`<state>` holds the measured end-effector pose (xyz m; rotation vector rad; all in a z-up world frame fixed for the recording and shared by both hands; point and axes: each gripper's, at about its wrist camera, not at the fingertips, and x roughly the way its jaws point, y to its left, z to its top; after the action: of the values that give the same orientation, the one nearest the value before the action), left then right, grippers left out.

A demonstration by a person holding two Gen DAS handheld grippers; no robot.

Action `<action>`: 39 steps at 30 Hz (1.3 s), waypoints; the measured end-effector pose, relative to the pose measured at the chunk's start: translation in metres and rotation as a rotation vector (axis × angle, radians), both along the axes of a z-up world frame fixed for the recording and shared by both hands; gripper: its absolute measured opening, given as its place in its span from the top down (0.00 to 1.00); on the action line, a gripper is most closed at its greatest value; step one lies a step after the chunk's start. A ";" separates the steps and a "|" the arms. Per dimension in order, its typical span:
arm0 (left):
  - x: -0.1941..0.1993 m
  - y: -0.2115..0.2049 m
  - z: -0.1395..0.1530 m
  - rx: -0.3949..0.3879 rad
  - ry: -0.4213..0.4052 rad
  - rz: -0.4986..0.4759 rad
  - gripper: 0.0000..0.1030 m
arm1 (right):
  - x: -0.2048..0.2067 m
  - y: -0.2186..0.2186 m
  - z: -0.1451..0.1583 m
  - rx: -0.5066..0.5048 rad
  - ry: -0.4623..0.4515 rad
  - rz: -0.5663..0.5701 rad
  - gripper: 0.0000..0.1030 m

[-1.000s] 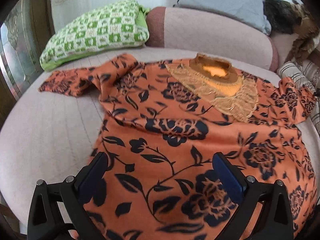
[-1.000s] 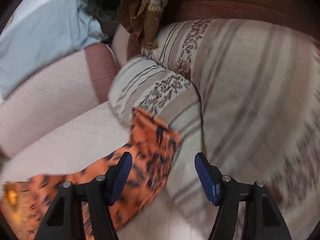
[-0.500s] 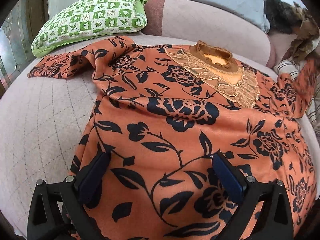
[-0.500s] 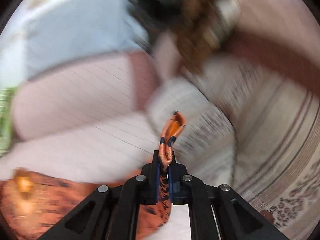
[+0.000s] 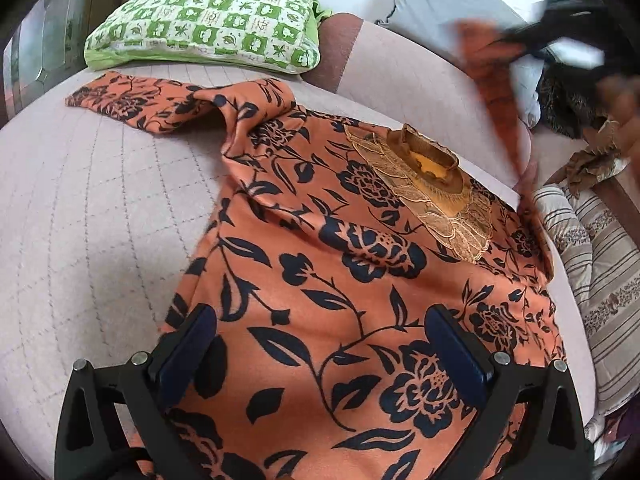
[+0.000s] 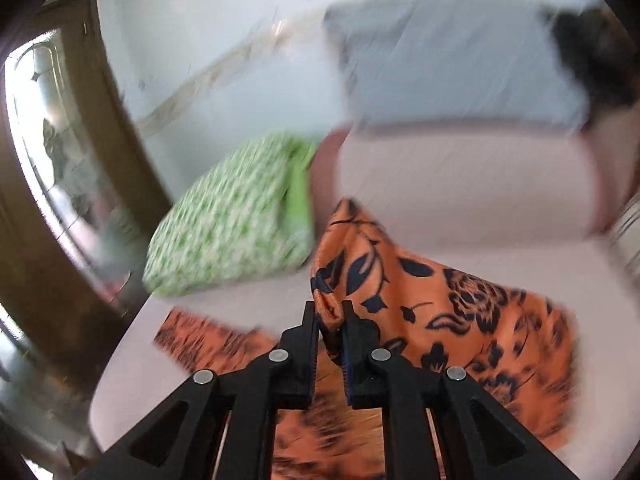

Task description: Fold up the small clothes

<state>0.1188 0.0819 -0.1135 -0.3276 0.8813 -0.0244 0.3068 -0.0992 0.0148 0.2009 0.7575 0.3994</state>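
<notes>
the orange floral top (image 5: 320,280) lies face up and mostly flat on the pale sofa seat (image 5: 80,220), so folding looks barely begun. the right gripper (image 6: 330,316) is pinched tight on one sleeve (image 6: 420,292), lifted above the seat, while the left gripper (image 5: 320,344) hovers with its jaws wide apart over the hem. the other sleeve (image 5: 160,104) is spread toward the green pillow (image 5: 208,20), unfolded.

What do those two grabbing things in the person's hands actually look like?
Both look alike. The left tool has a black plastic frame with triangular cut-outs, silver round bolt heads at the joints, and two fingers faced with dark blue pads. A black cable loops near its lower left. The right tool shows the same black frame, silver bolts and blue pad edges. No markings or sleeves are visible.
</notes>
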 end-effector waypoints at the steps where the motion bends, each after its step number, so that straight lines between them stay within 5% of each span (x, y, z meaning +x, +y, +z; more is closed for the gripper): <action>1: 0.000 0.000 0.001 0.013 -0.003 0.005 0.00 | 0.003 0.014 -0.031 -0.005 0.073 0.036 0.88; 3: 0.000 0.003 0.005 0.030 -0.014 0.025 0.00 | 0.005 0.034 -0.085 -0.052 0.208 0.096 0.87; 5: 0.000 0.006 0.006 0.026 -0.024 0.047 0.00 | -0.001 0.017 -0.116 -0.039 0.242 0.084 0.85; 6: 0.000 0.008 0.007 0.017 -0.030 0.057 0.00 | -0.005 0.002 -0.122 -0.015 0.248 0.061 0.76; 7: 0.000 0.009 0.007 0.015 -0.032 0.062 0.00 | -0.013 -0.017 -0.125 0.013 0.247 0.032 0.63; 8: 0.001 0.009 0.008 0.014 -0.035 0.065 0.00 | -0.017 -0.031 -0.126 0.026 0.243 0.012 0.21; 9: 0.000 0.011 0.010 0.012 -0.040 0.064 0.00 | -0.028 -0.058 -0.122 0.046 0.212 -0.029 0.07; 14: 0.001 0.010 0.040 -0.014 -0.124 0.063 0.00 | -0.063 -0.145 -0.109 0.069 0.142 -0.108 0.07; 19: 0.054 -0.009 0.054 -0.078 -0.079 -0.032 0.00 | -0.091 -0.199 -0.119 0.084 0.107 -0.157 0.07; 25: 0.155 -0.013 0.025 -0.135 0.104 0.003 0.02 | -0.121 -0.241 -0.134 0.165 0.041 -0.206 0.07; 27: 0.171 -0.012 0.011 -0.120 0.158 0.027 0.07 | -0.126 -0.251 -0.139 0.201 0.023 -0.225 0.07; 30: 0.182 -0.008 -0.015 -0.134 0.255 0.065 0.29 | -0.125 -0.260 -0.154 0.259 0.041 -0.243 0.07; 36: 0.187 -0.023 -0.020 -0.036 0.311 0.022 0.30 | -0.124 -0.261 -0.159 0.312 0.044 -0.219 0.07; 38: 0.188 -0.022 -0.016 0.020 0.329 0.065 0.77 | -0.125 -0.262 -0.159 0.334 0.045 -0.211 0.07; 39: 0.191 -0.022 -0.014 0.027 0.331 0.061 0.93 | -0.125 -0.263 -0.159 0.340 0.046 -0.211 0.07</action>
<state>0.3098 0.0600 -0.1278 -0.3384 1.1978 0.1008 0.1814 -0.3625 -0.1442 0.6061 0.7015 0.3216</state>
